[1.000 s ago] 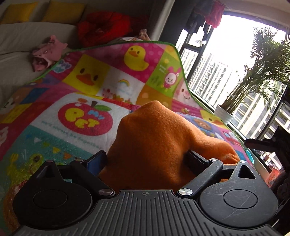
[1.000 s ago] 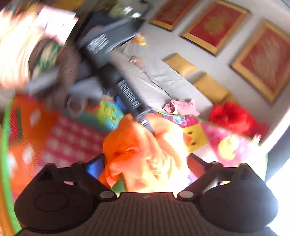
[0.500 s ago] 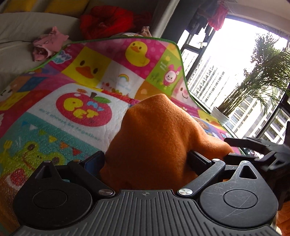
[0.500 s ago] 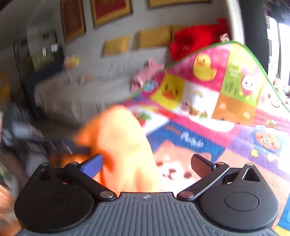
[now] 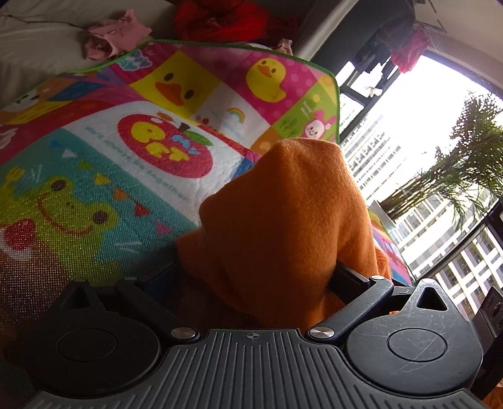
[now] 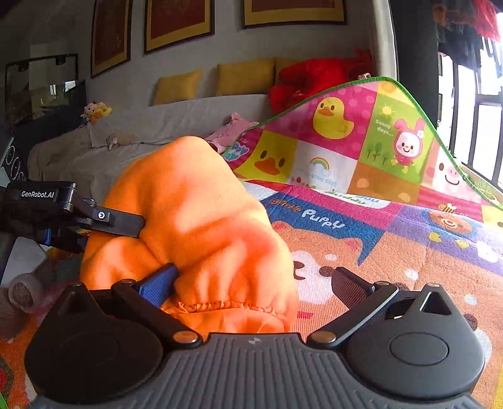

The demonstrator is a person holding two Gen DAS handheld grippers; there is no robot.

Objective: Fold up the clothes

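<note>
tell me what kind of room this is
Most likely a home living room: a grey sofa with yellow cushions, framed pictures on the wall, and a cartoon play mat spread out for folding.

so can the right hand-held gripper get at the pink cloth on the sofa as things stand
Probably not directly. The pink cloth lies well beyond the right hand-held gripper, and the orange garment bunches up between its jaws, blocking that line.
</note>
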